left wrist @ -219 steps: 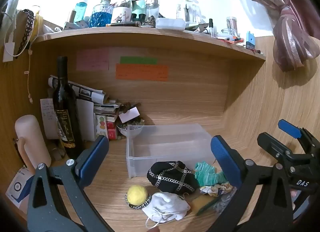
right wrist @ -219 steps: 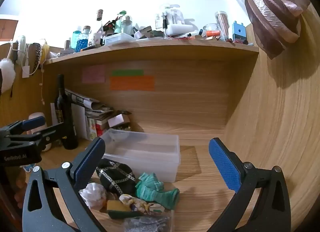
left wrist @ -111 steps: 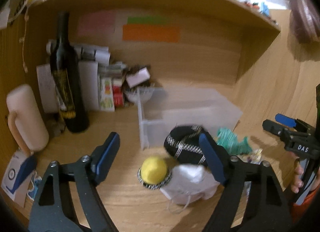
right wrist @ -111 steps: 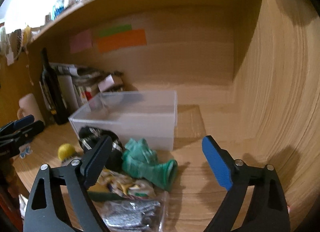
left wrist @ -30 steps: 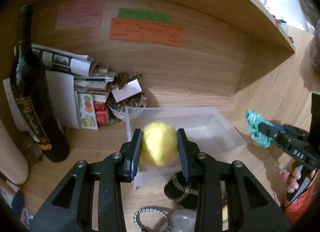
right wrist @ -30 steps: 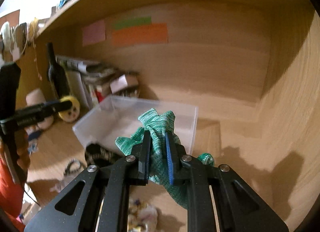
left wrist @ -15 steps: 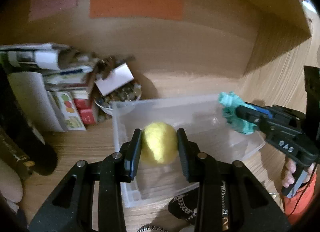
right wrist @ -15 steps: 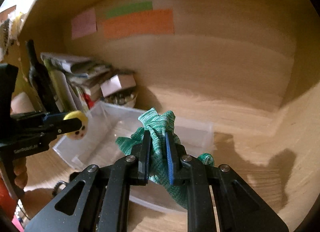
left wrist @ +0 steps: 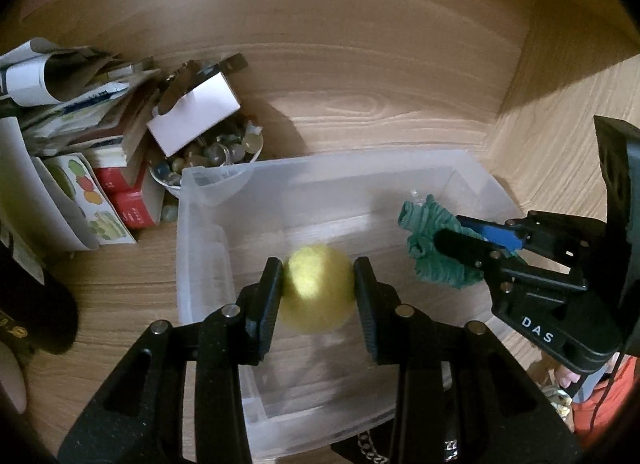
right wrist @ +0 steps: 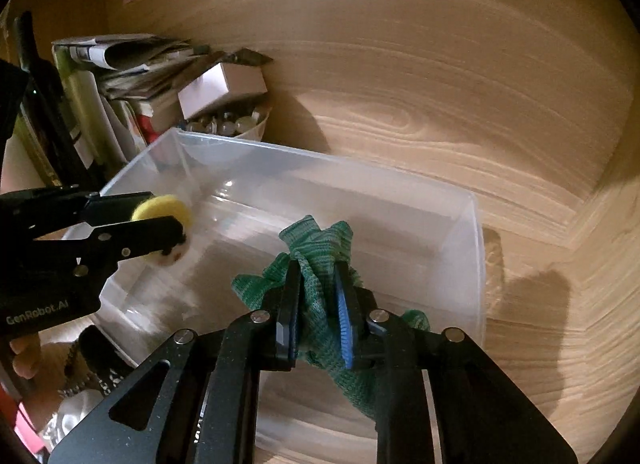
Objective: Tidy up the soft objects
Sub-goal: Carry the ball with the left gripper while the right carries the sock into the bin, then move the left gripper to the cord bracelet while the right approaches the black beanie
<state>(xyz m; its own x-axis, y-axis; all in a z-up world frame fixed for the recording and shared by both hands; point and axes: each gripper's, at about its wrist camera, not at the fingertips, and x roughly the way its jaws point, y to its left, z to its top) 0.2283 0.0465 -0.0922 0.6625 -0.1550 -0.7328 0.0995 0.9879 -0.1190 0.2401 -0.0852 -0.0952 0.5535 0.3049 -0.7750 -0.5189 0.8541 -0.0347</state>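
My left gripper (left wrist: 318, 276) is shut on a yellow felt ball (left wrist: 318, 292) and holds it over the clear plastic bin (left wrist: 200, 232). My right gripper (right wrist: 318, 280) is shut on a bunched green cloth (right wrist: 320, 248) and holds it over the right part of the same bin (right wrist: 478, 248). Each gripper shows in the other's view: the right one with the green cloth (left wrist: 432, 248) at right, the left one with the yellow ball (right wrist: 162, 210) at left. The bin's inside looks bare beneath them.
A bowl of small glass pieces (left wrist: 208, 160), a white card box (left wrist: 196, 120), stacked papers and books (left wrist: 68, 104) stand left behind the bin. A dark bottle (right wrist: 36, 104) stands far left. A black chain-trimmed item (left wrist: 368, 450) lies in front of the bin. Wooden walls close in behind and right.
Both grippers have moved forward and down over the bin, still holding the ball and the cloth. The bin now fills more of both views.
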